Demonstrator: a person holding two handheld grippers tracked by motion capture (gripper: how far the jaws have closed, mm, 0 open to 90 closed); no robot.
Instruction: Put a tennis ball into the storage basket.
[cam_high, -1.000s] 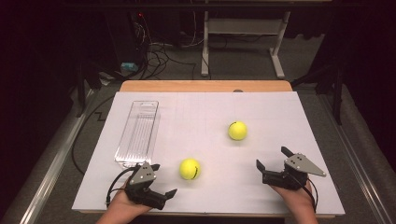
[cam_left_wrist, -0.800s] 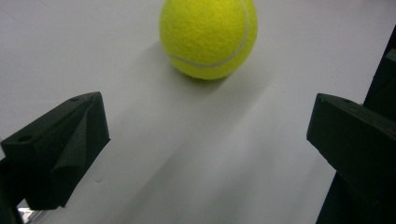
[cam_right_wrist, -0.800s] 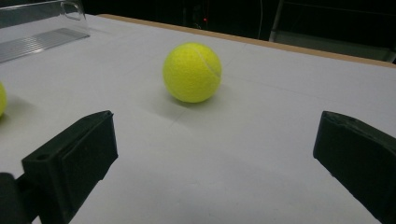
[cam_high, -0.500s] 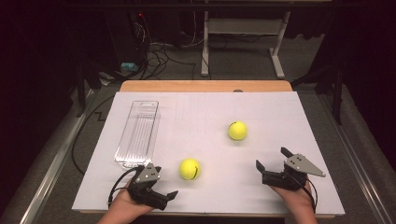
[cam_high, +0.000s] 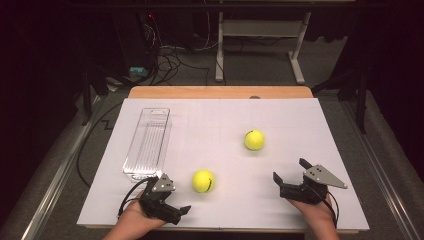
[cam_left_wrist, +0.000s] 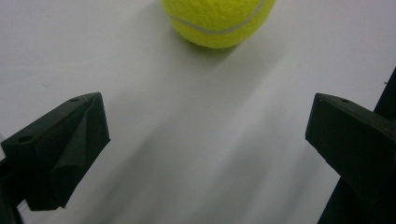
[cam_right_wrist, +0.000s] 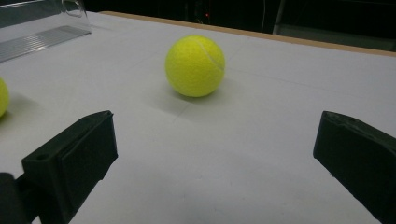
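Two yellow tennis balls lie on the white table sheet (cam_high: 215, 125). The near ball (cam_high: 203, 181) (cam_left_wrist: 217, 21) rests just right of my left gripper (cam_high: 176, 194) (cam_left_wrist: 205, 126), which is open and points at it, with bare sheet between its jaws. The far ball (cam_high: 254, 140) (cam_right_wrist: 195, 65) sits toward the middle right. My right gripper (cam_high: 290, 170) (cam_right_wrist: 215, 140) is open at the front right, faces that ball from a distance and holds nothing. The near ball (cam_right_wrist: 2, 98) also peeks in at the left edge of the right gripper view.
A clear plastic tray (cam_high: 147, 145) (cam_right_wrist: 37, 28) lies lengthwise on the left side of the sheet, empty. The wooden table edge (cam_high: 220, 92) runs along the back. Cables and a desk frame (cam_high: 260, 35) stand on the dark floor beyond.
My left gripper has crept slightly to the right, closer to the near ball. The right gripper and both balls have stayed put.
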